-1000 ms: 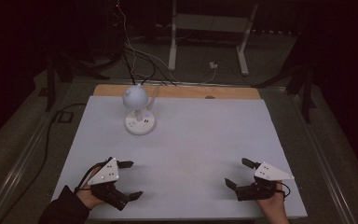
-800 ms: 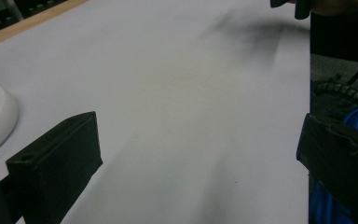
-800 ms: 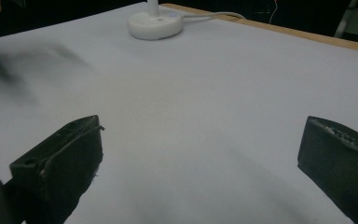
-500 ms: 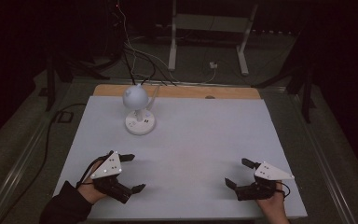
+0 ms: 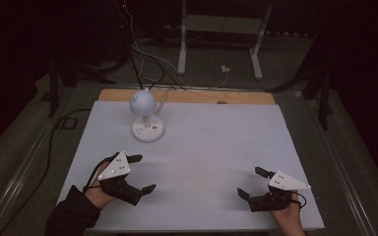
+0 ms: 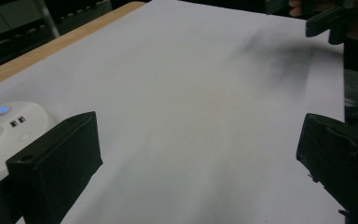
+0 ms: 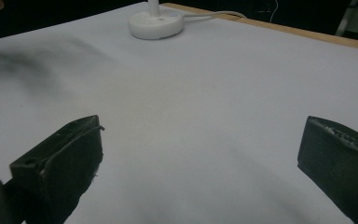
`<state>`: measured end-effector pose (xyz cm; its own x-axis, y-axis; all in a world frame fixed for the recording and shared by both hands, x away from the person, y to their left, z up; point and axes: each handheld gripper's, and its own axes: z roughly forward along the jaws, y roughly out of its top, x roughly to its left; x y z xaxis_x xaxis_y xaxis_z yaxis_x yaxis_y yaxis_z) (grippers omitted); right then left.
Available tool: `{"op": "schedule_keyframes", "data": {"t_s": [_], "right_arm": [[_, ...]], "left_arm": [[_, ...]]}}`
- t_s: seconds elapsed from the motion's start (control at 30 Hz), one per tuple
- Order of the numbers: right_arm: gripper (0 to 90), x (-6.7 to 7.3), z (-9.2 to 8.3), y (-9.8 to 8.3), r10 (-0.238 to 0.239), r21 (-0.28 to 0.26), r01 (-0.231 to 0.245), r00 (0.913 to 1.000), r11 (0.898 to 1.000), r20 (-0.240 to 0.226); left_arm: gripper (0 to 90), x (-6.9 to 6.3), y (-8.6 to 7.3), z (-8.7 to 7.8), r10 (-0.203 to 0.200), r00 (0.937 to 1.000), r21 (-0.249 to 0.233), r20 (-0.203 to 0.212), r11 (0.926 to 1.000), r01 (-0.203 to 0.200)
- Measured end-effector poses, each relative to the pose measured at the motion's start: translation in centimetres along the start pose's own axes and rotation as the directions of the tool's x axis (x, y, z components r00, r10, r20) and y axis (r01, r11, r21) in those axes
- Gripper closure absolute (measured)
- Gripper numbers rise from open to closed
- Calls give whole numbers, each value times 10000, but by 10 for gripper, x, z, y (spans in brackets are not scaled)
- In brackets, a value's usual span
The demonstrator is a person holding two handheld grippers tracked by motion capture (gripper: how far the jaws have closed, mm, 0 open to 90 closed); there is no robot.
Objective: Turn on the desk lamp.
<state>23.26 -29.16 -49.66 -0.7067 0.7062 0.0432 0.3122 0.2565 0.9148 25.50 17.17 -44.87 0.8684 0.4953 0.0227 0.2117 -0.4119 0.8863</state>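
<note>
At the left of the high view, the left gripper is held low over the white surface, near its front-left corner. Its fingers are spread wide apart, nothing between them, and they are aimed toward about 2 o'clock. A dark sleeve is seen behind the hand at the bottom edge.

From that gripper, at roughly 12 o'clock, the white lamp is found: a round base sitting flat on the surface and a rounded head above it. The lamp is well apart from both grippers. In the left gripper view, the base is caught just beside the left-hand finger, with a small blue light glowing on it. A white cable is trailed from the lamp toward the wooden back edge.

The middle of the surface is left bare.

Over to the right, the right gripper is held near the front-right corner, its fingers released and gaping, empty, and pointed toward about 10 o'clock. In the right gripper view the lamp base is seen far off at 11 o'clock, between the two spread fingers in line of sight but nowhere near them.
</note>
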Motion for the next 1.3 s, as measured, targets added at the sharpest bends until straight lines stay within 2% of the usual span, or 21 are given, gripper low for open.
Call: {"op": "schedule_keyframes", "data": {"t_s": [0.13,0.37,0.47,0.73,0.93,0.97,1.0,1.13,1.17,1.23,1.3], "right_arm": [[0,0,0,0,68,-2,-68,10000,10000,-49],[0,1,0,1,58,-41,-58,10000,10000,-65],[0,1,0,1,99,-58,-99,9999,9999,-46],[0,1,0,1,73,-57,-73,10000,10000,-62],[0,1,-1,1,73,-93,-74,10000,9999,-59],[0,1,-1,1,93,-103,-94,9999,9999,-69],[0,0,-1,1,111,-108,-111,9999,9999,-77],[0,1,-1,1,63,-102,-63,9999,9999,-83],[0,1,-1,1,88,-118,-89,9999,9999,-79],[0,0,-1,1,113,-119,-114,9999,9999,-90],[0,0,-1,1,99,-102,-100,9999,9999,-92]], "left_arm": [[3,4,4,1,-154,9997,-73,-175,9999,152],[3,9,10,2,-85,9988,-104,-488,9999,80],[3,11,14,3,-185,9980,-141,-611,9997,177],[4,17,22,8,-296,9928,-309,-1163,9992,261],[4,23,23,16,-481,9857,-167,-1612,9988,460],[4,26,24,18,-523,9816,-166,-1836,9986,501],[3,26,24,18,-523,9816,-166,-1836,9986,501],[4,32,26,22,-763,9724,-271,-2205,9970,721],[4,34,27,24,-778,9681,-305,-2383,9969,726],[4,35,28,24,-819,9668,-305,-2421,9966,768],[4,38,29,27,-908,9609,-316,-2614,9958,856]]}}
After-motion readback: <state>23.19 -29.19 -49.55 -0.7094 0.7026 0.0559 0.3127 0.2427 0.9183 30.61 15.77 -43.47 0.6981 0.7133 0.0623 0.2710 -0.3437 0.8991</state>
